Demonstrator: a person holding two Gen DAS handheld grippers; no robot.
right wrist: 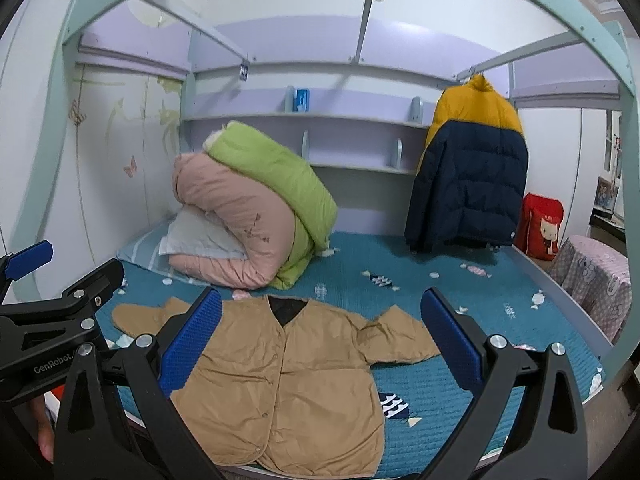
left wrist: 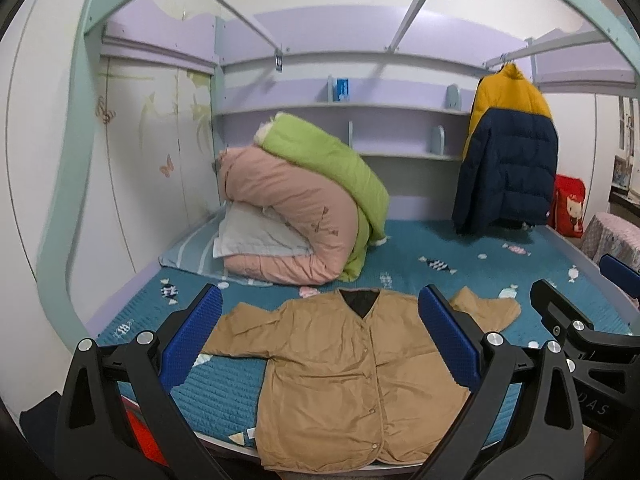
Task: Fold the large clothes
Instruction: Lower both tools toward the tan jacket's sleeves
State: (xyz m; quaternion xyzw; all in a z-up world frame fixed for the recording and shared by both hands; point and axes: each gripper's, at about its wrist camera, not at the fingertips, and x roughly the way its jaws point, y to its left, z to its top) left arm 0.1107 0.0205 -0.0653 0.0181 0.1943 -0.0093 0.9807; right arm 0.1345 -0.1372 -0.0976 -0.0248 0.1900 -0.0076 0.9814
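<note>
Both grippers, left (left wrist: 320, 340) and right (right wrist: 320, 340), jaws spread wide, holding and touching nothing. Tan jacket (left wrist: 336, 380) lies flat, buttoned, ahead of and below both jaws on the bed (left wrist: 224, 396). Risk: pinching quilted bedcover with a sleeve, dragging the jacket askew.

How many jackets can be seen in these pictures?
2. A tan buttoned quilted jacket lies spread flat on the teal bedspread. A yellow and navy puffer jacket hangs at the far right. The folded bedding may hide more.
</note>
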